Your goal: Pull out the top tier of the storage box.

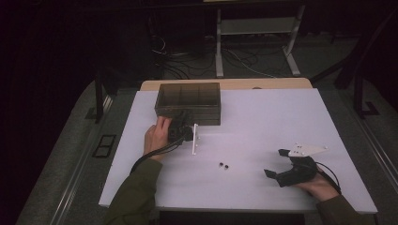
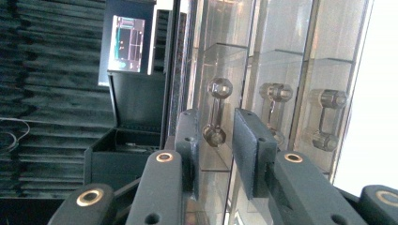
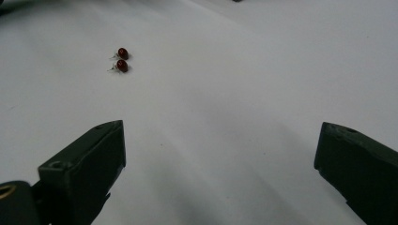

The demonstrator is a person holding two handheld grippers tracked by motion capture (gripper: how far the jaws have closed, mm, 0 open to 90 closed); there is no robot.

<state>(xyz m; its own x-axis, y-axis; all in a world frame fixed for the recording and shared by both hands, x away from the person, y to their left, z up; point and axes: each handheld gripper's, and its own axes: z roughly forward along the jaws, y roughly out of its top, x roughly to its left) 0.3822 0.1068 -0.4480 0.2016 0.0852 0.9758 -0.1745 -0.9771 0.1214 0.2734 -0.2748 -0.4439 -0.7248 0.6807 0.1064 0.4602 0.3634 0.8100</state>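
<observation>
A dark, see-through drawer box (image 1: 188,102) stands at the far edge of the white counter (image 1: 263,117), and everything else is placed from it. The left hand-held gripper (image 1: 184,123) is pushed up against the box's near face, held by the person's left hand (image 1: 156,135), with a white plate (image 1: 194,138) standing on edge at the side of the gripper away from that hand. In the left gripper view its jaws stand a little apart, either side of a clear dumbbell-shaped drawer handle (image 2: 216,112), not yet pinching it; whether the pads (image 2: 248,150) touch the handle cannot be told. Two more clear handles (image 2: 276,110) (image 2: 328,119) sit on the box face beside the first.

Nearer the person than the box, out on the bare counter, lie two small dark red beads (image 1: 224,165), side by side and almost touching; in the right gripper view they (image 3: 121,60) lie ahead of the jaws, toward the left one. The right hand-held gripper (image 1: 278,163) rests low on the counter, well apart from the box and to the right of the beads, held by the right hand (image 1: 319,185), its jaws spread wide with nothing between them
</observation>
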